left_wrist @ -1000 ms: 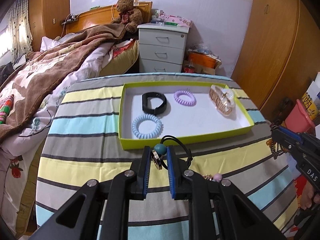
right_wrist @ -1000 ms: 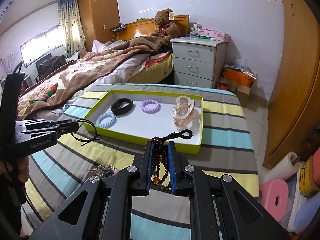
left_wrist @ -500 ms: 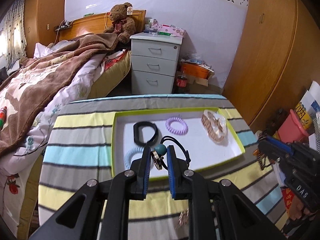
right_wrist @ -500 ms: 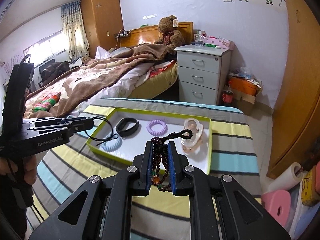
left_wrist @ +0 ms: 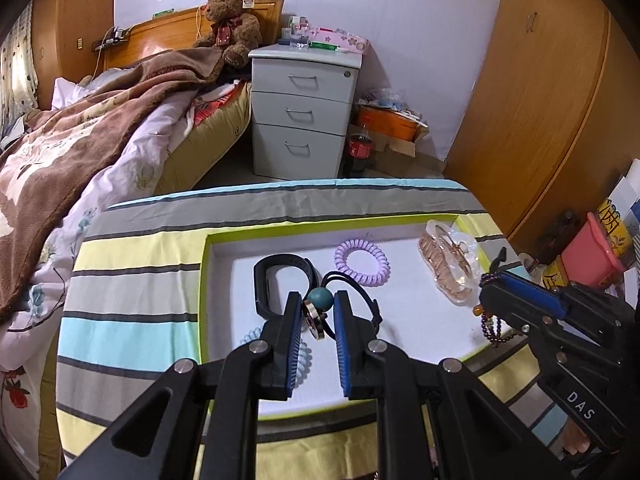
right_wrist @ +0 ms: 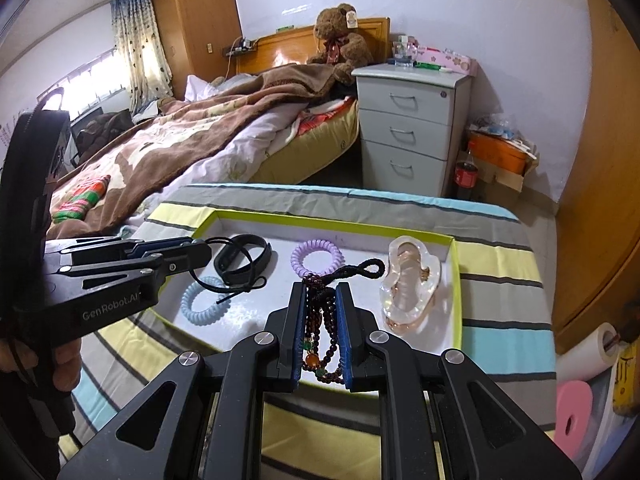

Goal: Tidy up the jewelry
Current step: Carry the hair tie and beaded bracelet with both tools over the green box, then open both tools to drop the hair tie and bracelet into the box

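Note:
A lime-edged white tray (left_wrist: 206, 280) (right_wrist: 456, 276) lies on the striped table. It holds a black band (left_wrist: 266, 280) (right_wrist: 240, 260), a purple coil tie (left_wrist: 362, 262) (right_wrist: 318, 256), a pale blue coil tie (left_wrist: 250, 338) (right_wrist: 200, 306) and a clear hair claw (left_wrist: 450, 266) (right_wrist: 410, 288). My left gripper (left_wrist: 318, 308) (right_wrist: 200, 252) is shut on a black cord hair tie with a teal bead (left_wrist: 320, 299) and hovers over the tray's left part. My right gripper (right_wrist: 322, 300) (left_wrist: 490, 286) is shut on a dark beaded bracelet (right_wrist: 318, 328) (left_wrist: 494, 326) over the tray's front right.
A bed with a brown blanket (left_wrist: 80, 136) stands at the left, a white nightstand (left_wrist: 304, 116) behind the table, and a wooden wardrobe (left_wrist: 540, 100) at the right. A pink bucket (left_wrist: 592, 254) sits off the table's right edge.
Both grippers moved forward from the table's near side to over the tray, each still holding its piece. The tray's contents have not moved.

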Demonstrator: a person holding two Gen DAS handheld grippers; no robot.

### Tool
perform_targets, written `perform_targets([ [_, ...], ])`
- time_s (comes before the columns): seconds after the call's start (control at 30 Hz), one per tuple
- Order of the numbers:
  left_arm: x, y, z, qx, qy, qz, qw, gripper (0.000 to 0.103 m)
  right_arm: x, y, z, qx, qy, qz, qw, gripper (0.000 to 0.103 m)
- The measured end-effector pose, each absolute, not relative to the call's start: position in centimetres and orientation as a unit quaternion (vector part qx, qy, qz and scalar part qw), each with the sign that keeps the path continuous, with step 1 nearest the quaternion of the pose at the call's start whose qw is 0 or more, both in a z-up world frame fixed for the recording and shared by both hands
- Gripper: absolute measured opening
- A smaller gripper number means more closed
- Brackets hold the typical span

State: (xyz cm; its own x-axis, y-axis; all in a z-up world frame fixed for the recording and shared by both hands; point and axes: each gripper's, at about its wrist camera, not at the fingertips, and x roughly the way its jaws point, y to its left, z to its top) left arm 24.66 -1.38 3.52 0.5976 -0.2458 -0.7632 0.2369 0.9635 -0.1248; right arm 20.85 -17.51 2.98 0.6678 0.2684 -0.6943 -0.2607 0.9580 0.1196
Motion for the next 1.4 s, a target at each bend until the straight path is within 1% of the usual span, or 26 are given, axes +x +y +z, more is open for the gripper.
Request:
perform_targets([
  [0.53,27.5,-2.4,-0.3,0.006,0.464,-0.131,0.876,0.017,24.4,-15.8,-0.5,-0.002,0.422,0.148,0.894,0.015],
  [1.4,28.0,-2.3,-0.8,0.009,0.467,-0.127,0.875,0.017,25.5,-14.3,-2.4,-0.037,0.441,0.139,0.886,0.015],
])
